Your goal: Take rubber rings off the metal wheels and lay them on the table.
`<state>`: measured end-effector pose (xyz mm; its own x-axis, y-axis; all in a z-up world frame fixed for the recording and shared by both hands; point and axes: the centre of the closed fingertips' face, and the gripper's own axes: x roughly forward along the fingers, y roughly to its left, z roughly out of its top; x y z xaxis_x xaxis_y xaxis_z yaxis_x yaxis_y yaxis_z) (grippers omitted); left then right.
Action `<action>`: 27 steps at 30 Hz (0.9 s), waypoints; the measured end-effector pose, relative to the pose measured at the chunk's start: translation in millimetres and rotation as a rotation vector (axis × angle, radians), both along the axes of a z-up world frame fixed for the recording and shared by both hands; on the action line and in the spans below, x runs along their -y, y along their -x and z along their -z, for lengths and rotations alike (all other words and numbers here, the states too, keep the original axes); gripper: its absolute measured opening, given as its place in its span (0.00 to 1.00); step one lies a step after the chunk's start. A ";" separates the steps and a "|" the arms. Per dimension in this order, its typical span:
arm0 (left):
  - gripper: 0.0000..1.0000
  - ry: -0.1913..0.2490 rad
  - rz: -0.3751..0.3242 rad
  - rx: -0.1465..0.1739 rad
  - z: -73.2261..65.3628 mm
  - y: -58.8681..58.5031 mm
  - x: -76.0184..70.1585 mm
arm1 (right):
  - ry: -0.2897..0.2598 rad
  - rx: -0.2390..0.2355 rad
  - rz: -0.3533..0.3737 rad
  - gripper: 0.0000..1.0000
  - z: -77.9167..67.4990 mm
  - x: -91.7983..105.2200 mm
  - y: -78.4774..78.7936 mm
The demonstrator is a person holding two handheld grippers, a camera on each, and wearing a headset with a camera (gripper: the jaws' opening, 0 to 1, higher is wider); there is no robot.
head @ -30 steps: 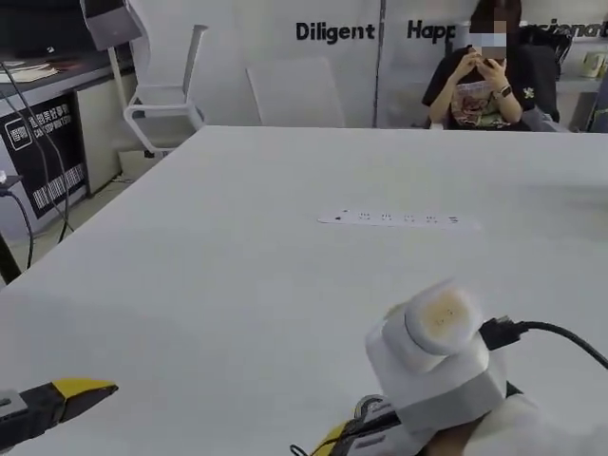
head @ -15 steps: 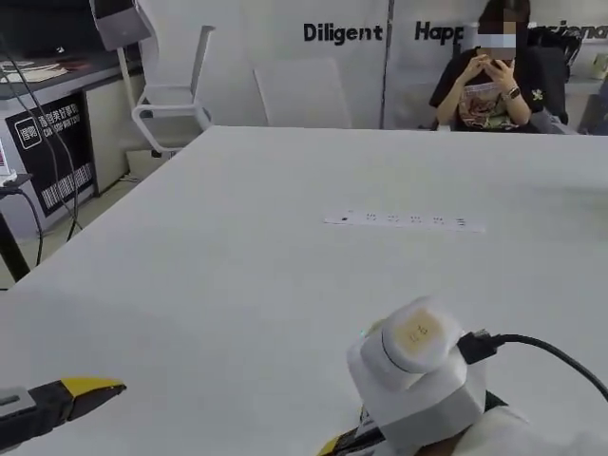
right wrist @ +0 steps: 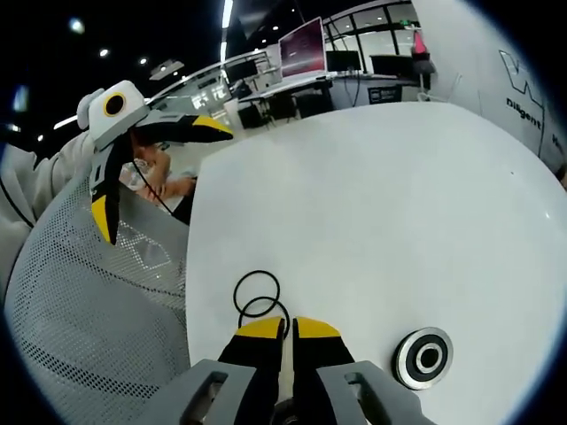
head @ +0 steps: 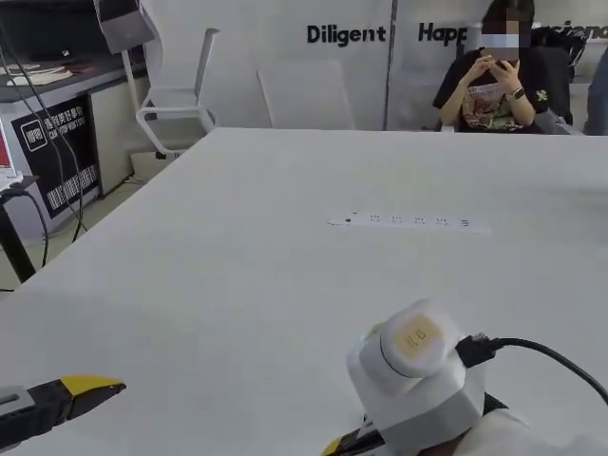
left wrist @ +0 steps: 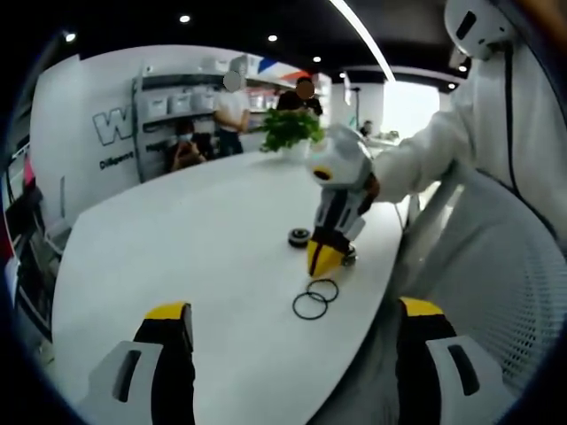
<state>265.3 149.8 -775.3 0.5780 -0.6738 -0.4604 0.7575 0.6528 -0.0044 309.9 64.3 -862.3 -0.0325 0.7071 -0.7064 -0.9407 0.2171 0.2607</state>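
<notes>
Down at the near edge of the tabletop (head: 237, 285), holds the right tongs (right wrist: 285, 329) lower and closer in than a second ago, with barely a shift over the last half-second. Keeps the left tongs (left wrist: 292, 308) parked at the same low left spot. Has the right pair nearly closed, just a thin slit between the yellow tips, right at the edge of the nearer of two rubber rings (right wrist: 259, 299); can't tell whether pinching it. Spreads the left pair wide, nothing in it. Finds both rings thin, black, round, overlapping, flat on the tabletop near its edge. Spots a metal wheel (right wrist: 426, 357) near them, lying flat, dark band round a pale hub.
</notes>
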 end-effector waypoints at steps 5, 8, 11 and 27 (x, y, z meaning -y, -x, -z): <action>0.96 -0.001 -0.001 0.002 -1.6 -0.1 0.3 | -0.020 0.003 0.018 0.00 -7.1 3.1 -4.3; 0.96 -0.007 0.002 0.003 -2.1 -0.6 0.1 | -0.035 0.013 0.029 0.01 -13.0 6.9 -7.8; 0.96 -0.007 0.001 0.006 -4.0 -1.9 0.2 | -0.061 0.021 0.045 0.04 -21.9 12.7 -12.4; 0.96 -0.034 0.044 0.043 -22.2 -15.3 11.2 | -0.183 0.153 0.157 0.20 -64.7 67.1 -48.6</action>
